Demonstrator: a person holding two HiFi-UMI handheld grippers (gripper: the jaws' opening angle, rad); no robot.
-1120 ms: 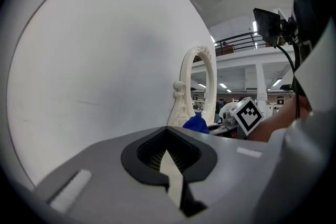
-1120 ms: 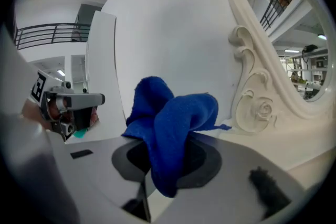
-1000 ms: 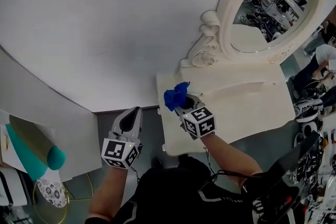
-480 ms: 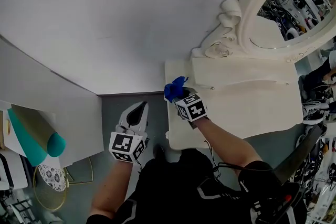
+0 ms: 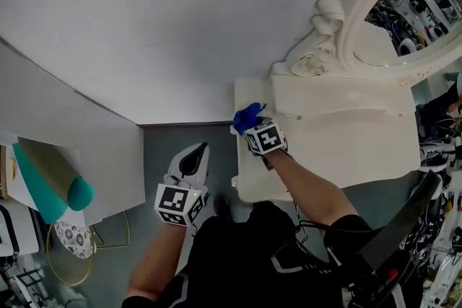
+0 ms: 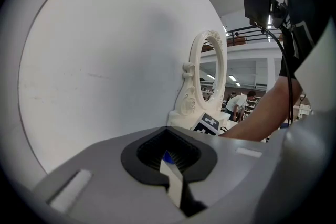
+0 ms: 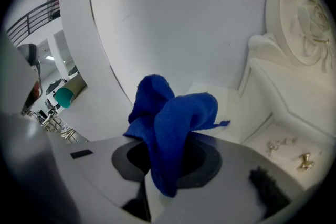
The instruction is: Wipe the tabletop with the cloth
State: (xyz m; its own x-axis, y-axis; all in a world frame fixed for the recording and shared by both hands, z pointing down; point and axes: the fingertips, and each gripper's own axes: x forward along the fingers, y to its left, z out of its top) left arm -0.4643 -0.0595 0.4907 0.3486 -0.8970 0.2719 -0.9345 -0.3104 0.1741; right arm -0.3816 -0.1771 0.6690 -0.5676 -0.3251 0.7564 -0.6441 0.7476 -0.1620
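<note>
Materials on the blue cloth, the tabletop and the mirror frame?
Cloth: soft napped fabric, maybe microfibre; fuzzy surface, limp folds.
Tabletop: cream satin paint, likely over wood; substrate not visible.
Mirror frame: same cream finish, carved or moulded scrolls; material unclear.

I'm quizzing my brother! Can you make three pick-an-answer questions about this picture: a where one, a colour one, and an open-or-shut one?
1. Where is the cloth? A in a bucket; B in the right gripper, by the table corner; C on a chair.
2. What colour is it? A red; B yellow; C blue.
3. How are the left gripper jaws? A shut, empty; B wide apart; C shut on a cup.
Answers: B, it bunches out of those jaws; C, plainly blue in both views; A, they meet with nothing between.
</note>
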